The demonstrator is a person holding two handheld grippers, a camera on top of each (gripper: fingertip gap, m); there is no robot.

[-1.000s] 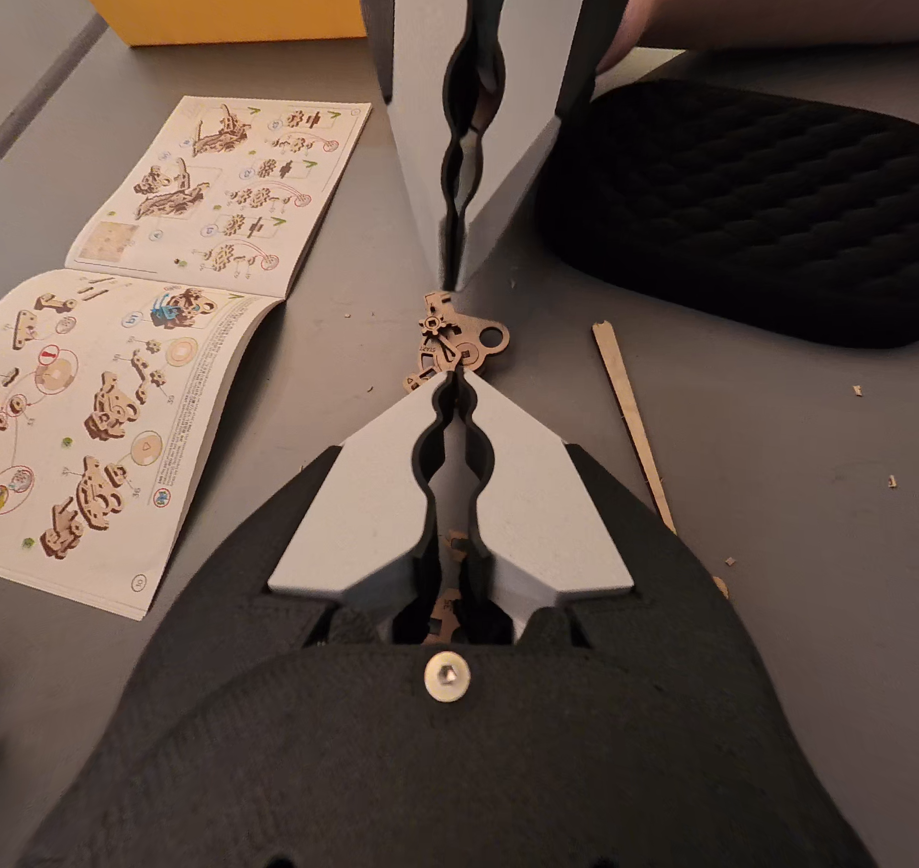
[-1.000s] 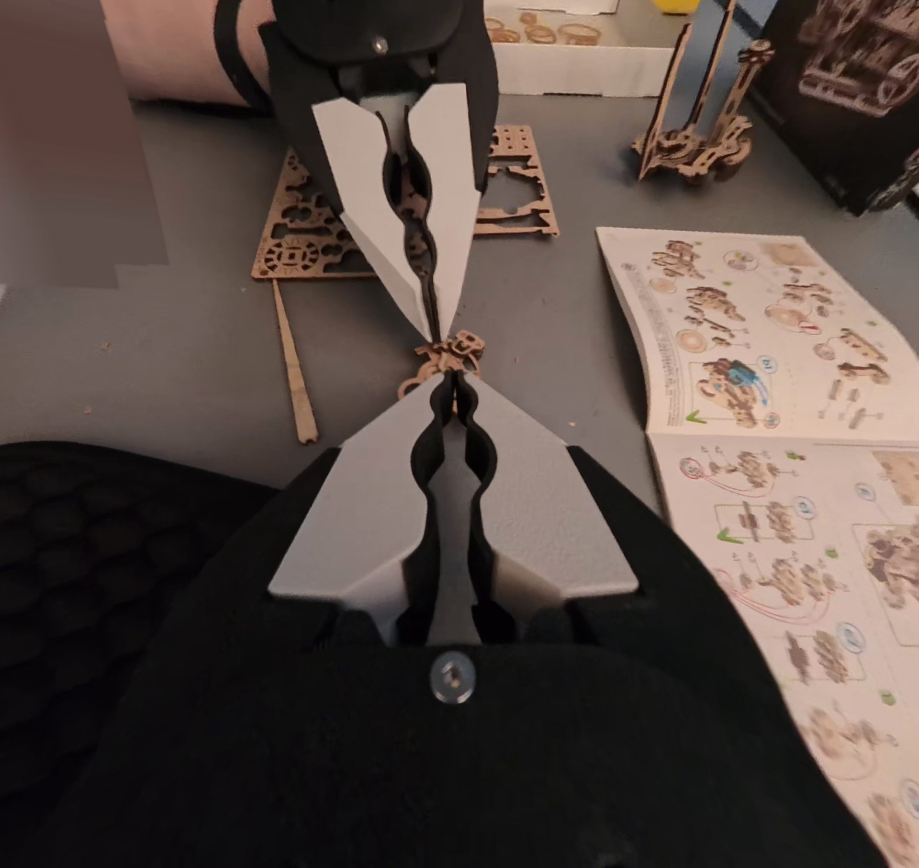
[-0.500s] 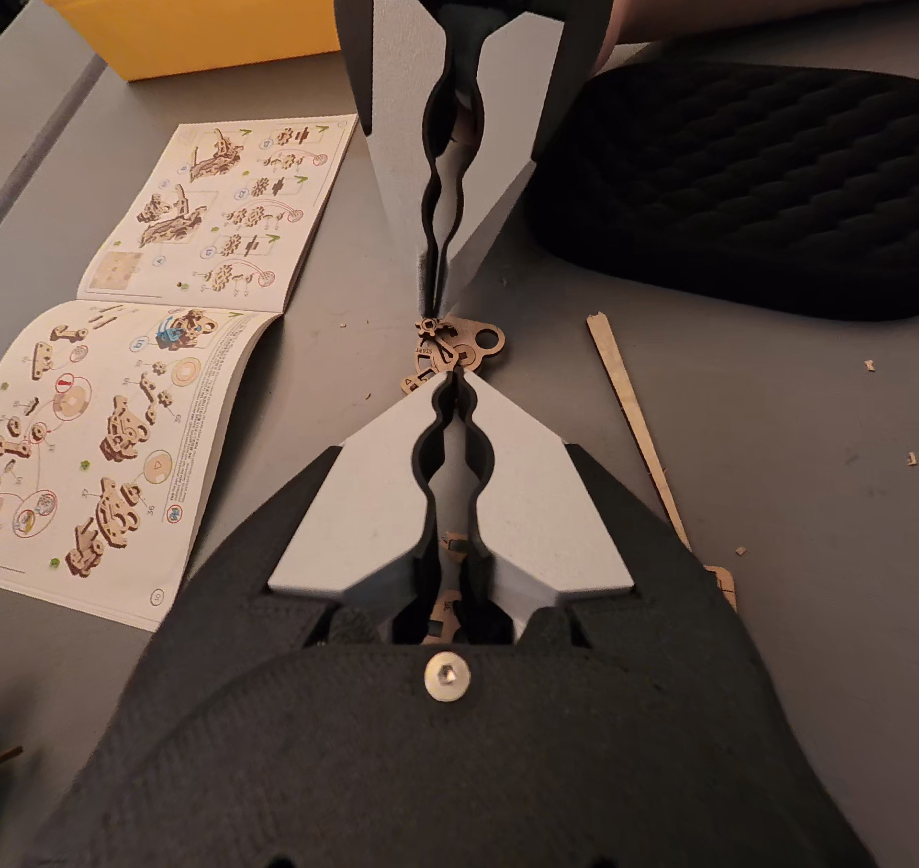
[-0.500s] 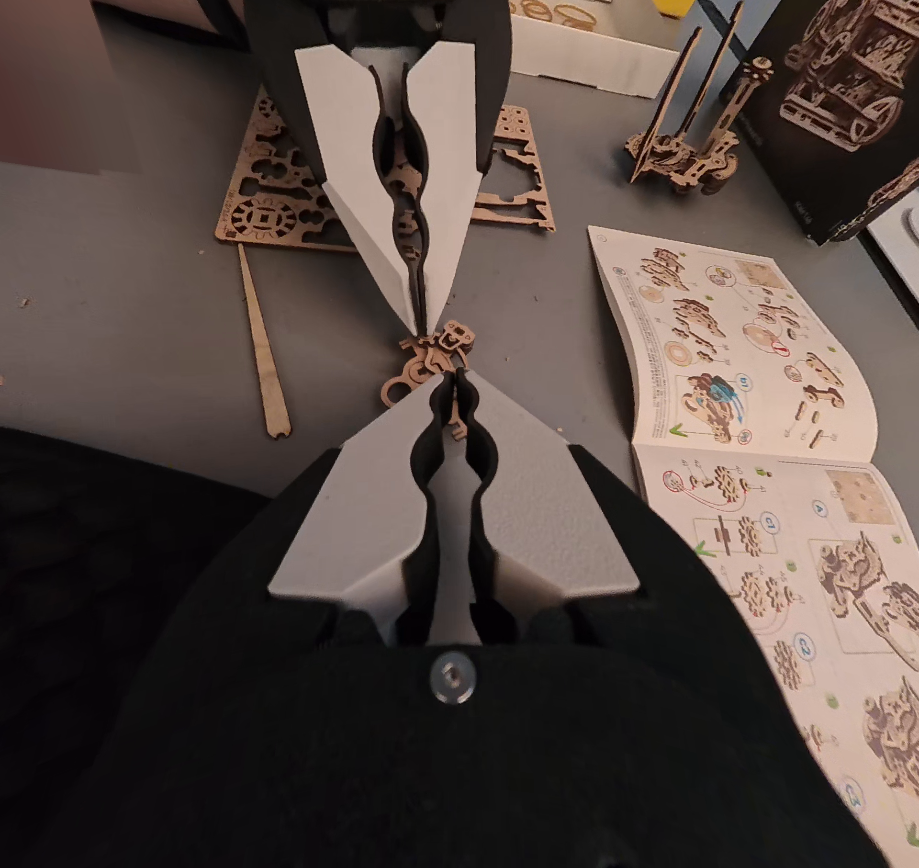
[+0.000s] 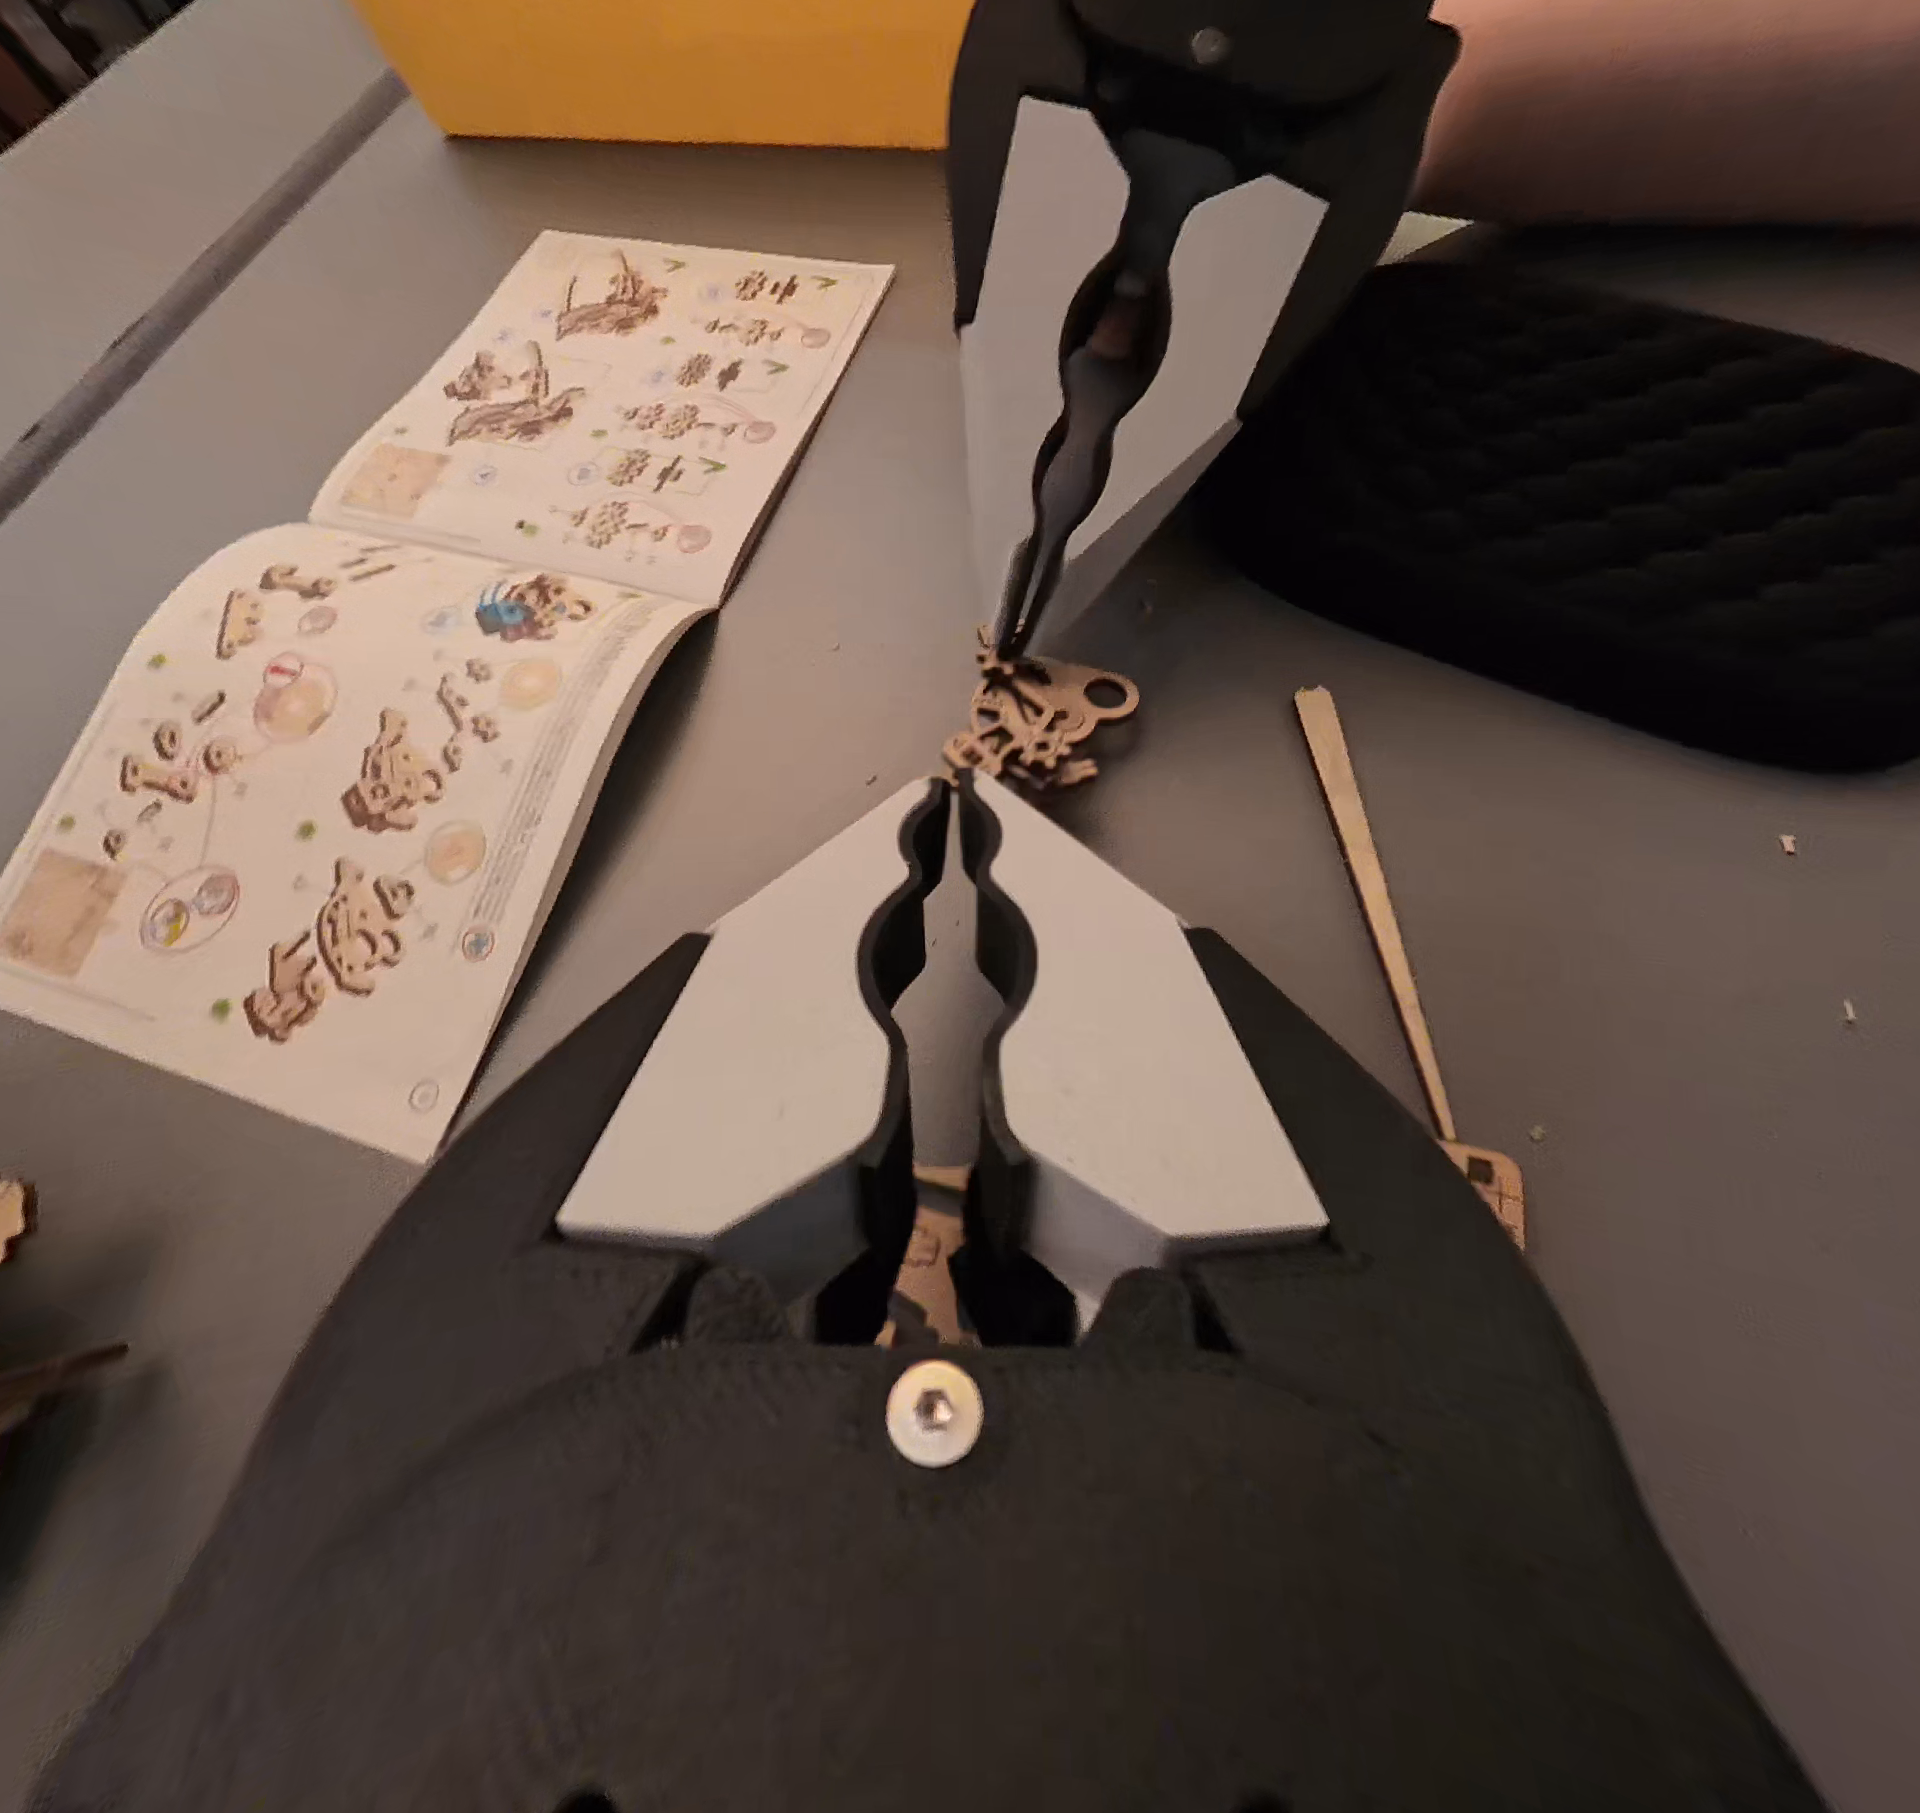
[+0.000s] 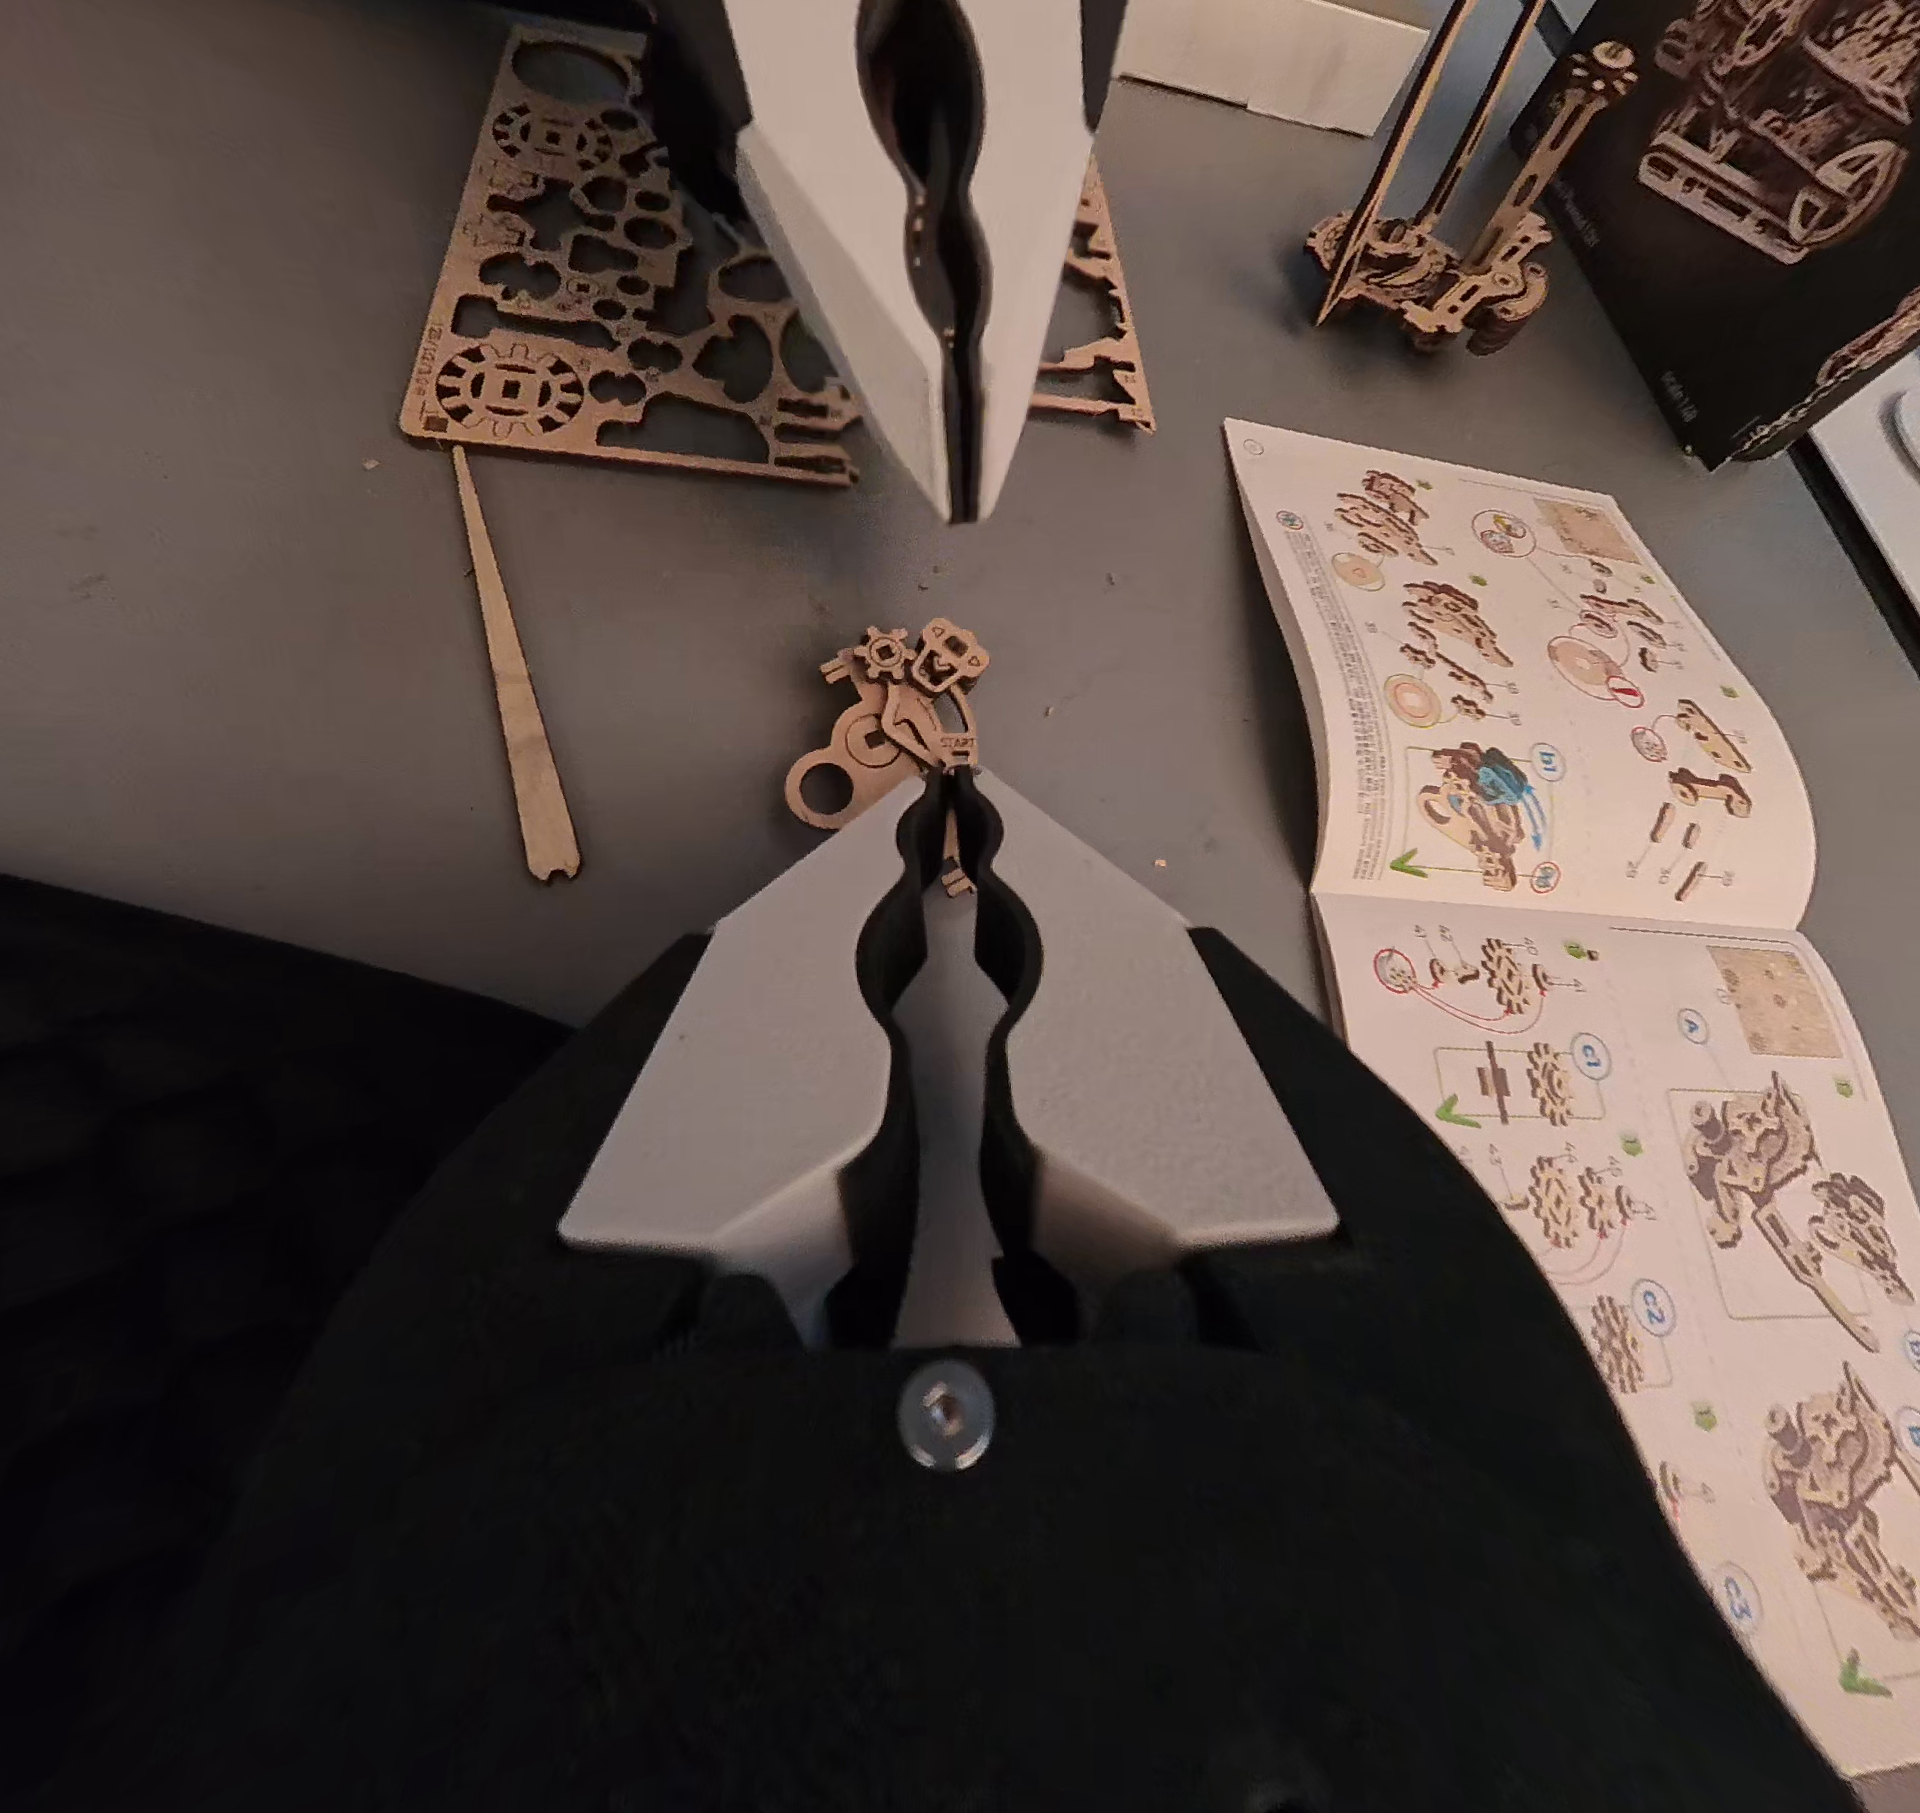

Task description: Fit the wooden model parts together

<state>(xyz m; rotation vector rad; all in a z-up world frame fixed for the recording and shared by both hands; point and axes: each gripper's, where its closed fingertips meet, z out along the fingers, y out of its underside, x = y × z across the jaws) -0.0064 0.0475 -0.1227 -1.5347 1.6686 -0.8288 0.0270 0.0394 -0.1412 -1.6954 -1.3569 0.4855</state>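
Observation:
A small wooden assembly [image 6: 902,714] of laser-cut parts with a gear and a ring end hangs just above the grey table. My right gripper [image 6: 951,792] is shut on its near edge, and a bit of wood shows between its fingers. In the left wrist view the right gripper [image 5: 1013,633] comes down from above onto the assembly [image 5: 1039,724]. My left gripper [image 5: 956,789] has its jaws together and holds nothing. In the right wrist view the left gripper [image 6: 961,514] stands apart from the assembly with a clear gap.
An open instruction booklet [image 5: 395,724] lies to one side. A black quilted pad [image 5: 1610,537], a yellow box [image 5: 675,18], a thin wooden stick [image 6: 509,683], a punched-out part sheet [image 6: 582,309], a partly built model [image 6: 1434,257] and a black box [image 6: 1766,153] surround the work spot. The grippers' ends are close to 5 cm from one another. From the right gripper's tips to the thin wooden stick [image 6: 509,683] is close to 8 cm. Seen from the left wrist view [image 5: 1358,831] as well.
The left gripper, which met the assembly tip to tip with the right one, has drawn back from it. The right gripper still holds the assembly, now turned slightly.

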